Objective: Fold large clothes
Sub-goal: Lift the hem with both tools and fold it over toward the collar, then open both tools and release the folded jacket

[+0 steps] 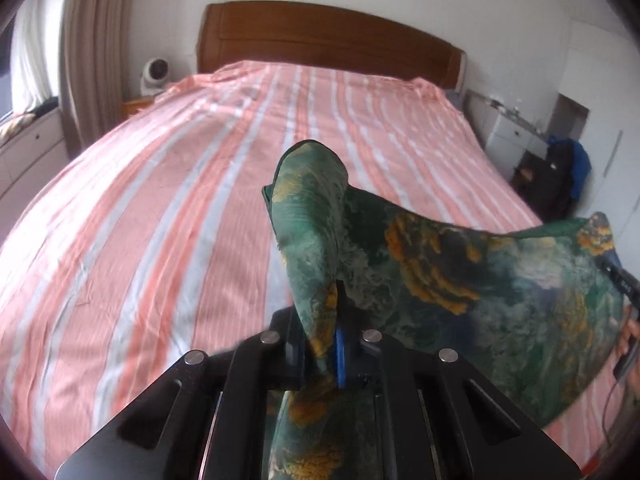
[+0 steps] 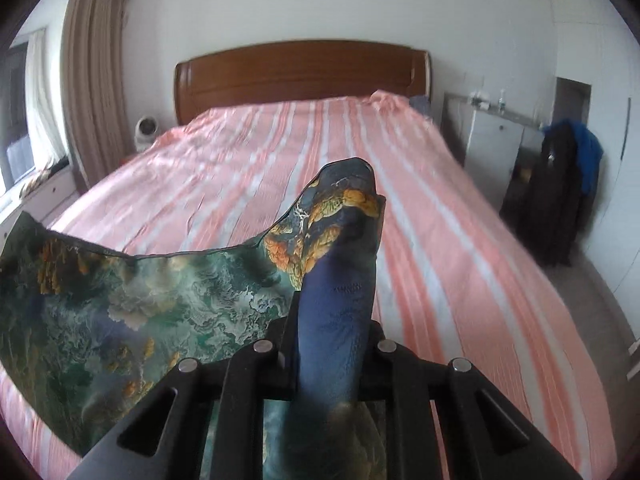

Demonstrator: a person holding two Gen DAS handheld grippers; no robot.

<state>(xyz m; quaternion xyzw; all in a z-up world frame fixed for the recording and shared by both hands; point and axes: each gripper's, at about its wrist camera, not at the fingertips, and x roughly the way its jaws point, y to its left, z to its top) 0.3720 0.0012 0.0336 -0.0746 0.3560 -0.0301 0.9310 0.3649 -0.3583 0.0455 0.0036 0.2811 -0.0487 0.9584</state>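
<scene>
A large green cloth with orange and blue print (image 1: 460, 280) hangs in the air above the bed, stretched between my two grippers. My left gripper (image 1: 322, 344) is shut on one corner of the cloth, which bunches up over the fingers. My right gripper (image 2: 332, 344) is shut on the other corner (image 2: 340, 240); the cloth (image 2: 160, 300) sags away to the left. In the left wrist view the right gripper (image 1: 618, 276) shows at the far right edge, holding the cloth's far corner.
The bed (image 1: 160, 200) has a pink and white striped sheet and a brown wooden headboard (image 2: 300, 76). A small white fan (image 1: 154, 74) stands at its left. White drawers (image 2: 492, 140) and dark and blue clothes on a rack (image 2: 568, 184) stand at the right.
</scene>
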